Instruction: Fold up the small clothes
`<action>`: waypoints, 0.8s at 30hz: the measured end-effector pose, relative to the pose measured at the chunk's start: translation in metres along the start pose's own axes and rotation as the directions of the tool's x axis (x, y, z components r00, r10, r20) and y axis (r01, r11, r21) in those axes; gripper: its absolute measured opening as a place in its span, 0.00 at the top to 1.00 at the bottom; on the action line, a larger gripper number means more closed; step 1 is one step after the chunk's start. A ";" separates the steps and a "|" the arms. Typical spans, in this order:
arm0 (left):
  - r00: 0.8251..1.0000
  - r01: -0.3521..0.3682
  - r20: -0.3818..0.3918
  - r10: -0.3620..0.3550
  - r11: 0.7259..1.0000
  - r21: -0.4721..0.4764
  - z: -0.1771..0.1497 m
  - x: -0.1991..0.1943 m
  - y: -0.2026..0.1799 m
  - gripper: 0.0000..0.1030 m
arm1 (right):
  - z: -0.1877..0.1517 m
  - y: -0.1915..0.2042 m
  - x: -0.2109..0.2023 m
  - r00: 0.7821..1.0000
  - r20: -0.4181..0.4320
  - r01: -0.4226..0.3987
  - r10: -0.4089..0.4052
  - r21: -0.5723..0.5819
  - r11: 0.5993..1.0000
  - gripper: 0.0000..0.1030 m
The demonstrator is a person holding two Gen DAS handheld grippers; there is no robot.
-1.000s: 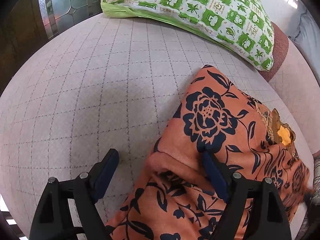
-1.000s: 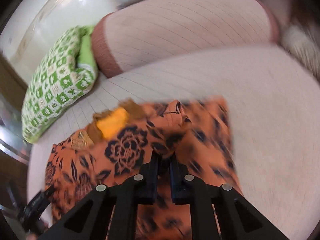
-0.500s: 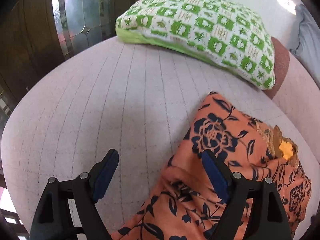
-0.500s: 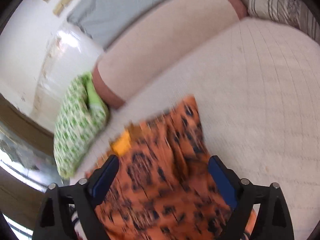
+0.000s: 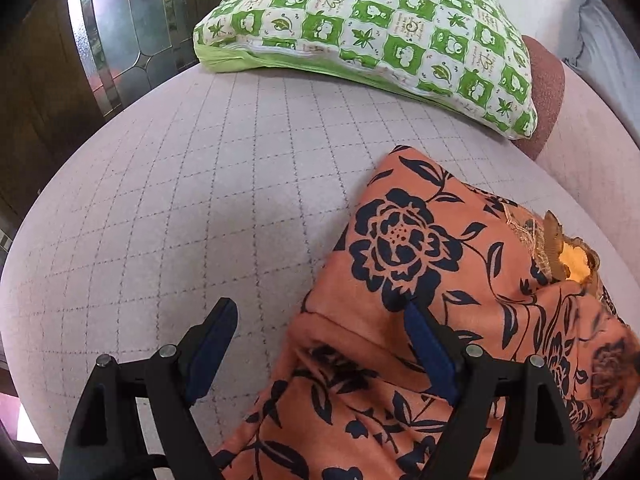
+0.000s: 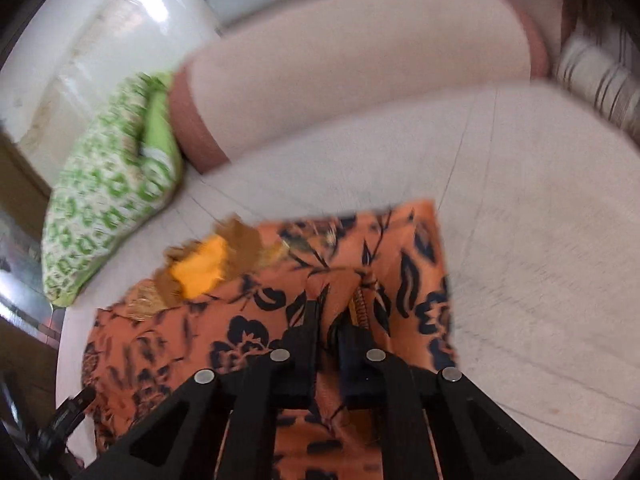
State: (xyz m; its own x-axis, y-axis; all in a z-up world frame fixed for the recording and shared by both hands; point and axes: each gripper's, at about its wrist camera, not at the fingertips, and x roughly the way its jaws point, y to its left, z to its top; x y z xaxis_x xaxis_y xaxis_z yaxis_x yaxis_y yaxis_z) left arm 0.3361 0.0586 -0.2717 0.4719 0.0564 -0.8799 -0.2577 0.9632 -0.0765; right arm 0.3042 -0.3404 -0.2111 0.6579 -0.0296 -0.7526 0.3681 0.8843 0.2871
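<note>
Orange cloth with a navy flower print, the small garment, lying partly folded on a pale quilted cushion surface, lower right of the left wrist view and lower centre of the right wrist view. Right gripper just snapped closed after gaping wide; jaws now nearly together, pinching a raised ridge of the orange fabric. Left gripper spread wide, gripping nothing: one blue pad over bare cushion, the other over the garment's folded edge; contact with the cloth not clear. Soft, thin weave, creased. Gold-brown lacy trim and a yellow patch at the garment's far end. Green-and-white checked pillow, plump, upper centre of the left view. Cushion stitched in a dark grid. Rounded pink bolster with a rust-brown end across the top of the right view, which is motion-blurred.
</note>
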 end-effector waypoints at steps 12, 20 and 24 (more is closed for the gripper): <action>1.000 0.017 -0.009 -0.016 0.994 0.109 -0.009 0.000 -0.027 0.17 | -0.024 -0.083 -0.016 0.999 -0.042 -0.020 0.033 0.269 0.963 0.90; 0.999 0.015 -0.034 -0.009 0.982 0.186 -0.013 0.005 -0.041 0.16 | -0.022 -0.043 -0.007 0.989 -0.059 -0.124 0.134 0.153 0.980 0.61; 0.999 0.027 -0.045 -0.019 0.985 0.169 -0.012 0.006 -0.037 0.16 | -0.034 -0.048 -0.001 0.987 -0.046 -0.141 0.151 0.180 0.974 0.33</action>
State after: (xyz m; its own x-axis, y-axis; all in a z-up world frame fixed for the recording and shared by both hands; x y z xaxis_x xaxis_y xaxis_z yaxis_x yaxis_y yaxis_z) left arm 0.3381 0.0196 -0.2797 0.4387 0.0258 -0.8982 -0.0988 0.9949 -0.0196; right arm 0.2635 -0.3671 -0.2445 0.6749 0.1260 -0.7271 0.3842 0.7812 0.4920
